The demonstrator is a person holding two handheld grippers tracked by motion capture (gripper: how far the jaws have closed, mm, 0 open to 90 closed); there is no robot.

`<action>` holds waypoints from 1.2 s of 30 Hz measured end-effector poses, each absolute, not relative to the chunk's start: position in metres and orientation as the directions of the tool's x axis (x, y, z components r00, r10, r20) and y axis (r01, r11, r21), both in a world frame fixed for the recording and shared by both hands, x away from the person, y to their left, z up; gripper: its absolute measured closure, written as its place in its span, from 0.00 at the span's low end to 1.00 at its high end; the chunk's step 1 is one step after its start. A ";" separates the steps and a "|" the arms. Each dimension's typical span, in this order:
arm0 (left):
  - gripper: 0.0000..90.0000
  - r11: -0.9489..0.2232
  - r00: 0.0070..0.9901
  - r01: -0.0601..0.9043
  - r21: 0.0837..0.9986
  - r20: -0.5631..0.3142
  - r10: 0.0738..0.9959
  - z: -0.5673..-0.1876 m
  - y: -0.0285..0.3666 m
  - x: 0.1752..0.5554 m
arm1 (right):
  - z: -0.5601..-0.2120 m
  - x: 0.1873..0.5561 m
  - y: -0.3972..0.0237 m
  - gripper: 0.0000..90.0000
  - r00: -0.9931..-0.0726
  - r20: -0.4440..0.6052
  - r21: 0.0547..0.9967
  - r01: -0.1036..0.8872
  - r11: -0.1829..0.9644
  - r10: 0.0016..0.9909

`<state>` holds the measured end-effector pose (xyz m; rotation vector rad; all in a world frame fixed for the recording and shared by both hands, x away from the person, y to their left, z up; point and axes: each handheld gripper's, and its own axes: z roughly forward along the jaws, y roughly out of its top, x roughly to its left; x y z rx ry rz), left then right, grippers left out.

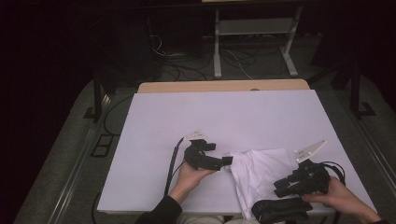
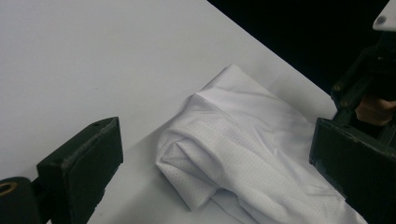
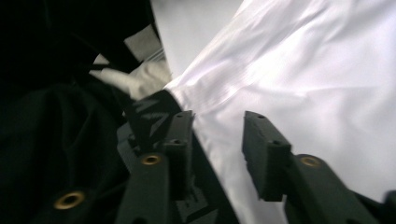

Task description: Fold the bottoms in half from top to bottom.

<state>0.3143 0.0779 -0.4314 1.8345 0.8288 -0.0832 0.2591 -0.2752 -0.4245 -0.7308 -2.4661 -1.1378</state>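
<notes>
- Centrally, near the front edge of the white table (image 1: pixel 224 112): a crumpled white garment (image 1: pixel 259 170), perforated mesh fabric, folded over itself in loose ridges.
- Same garment (image 2: pixel 243 154) in the left gripper view, lying between and beyond the two black jaws, a rounded fold nearest the camera.
- At the garment's front end: a black waistband (image 1: pixel 280 209), overhanging the table's near edge.
- Left gripper (image 1: pixel 226 161) held in the left hand (image 1: pixel 191 176), jaws spread wide apart, tip just at the garment's left edge; touching or only just beside, cannot tell.
- Nothing pinched between the left jaws; cloth merely lying ahead of them on the table.
- Right gripper (image 1: pixel 279 186) held in the right hand (image 1: pixel 338 193), low over the garment's front right part, just behind the waistband.
- Right gripper (image 3: pixel 217 140) jaws parted with a clear gap, white cloth (image 3: pixel 303 84) showing through it, black band (image 3: pixel 149 112) beside one jaw; no grasp visible.
- Grey three-cornered plates standing on top of both grippers.
- Beyond the table: dark floor, cables and a light metal frame (image 1: pixel 254 32).
</notes>
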 end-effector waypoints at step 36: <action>0.05 -0.268 0.773 0.574 0.774 -0.403 0.491 -0.437 0.058 0.332 | -0.420 0.306 -0.324 0.06 -0.760 0.355 0.682 0.609 0.405 0.544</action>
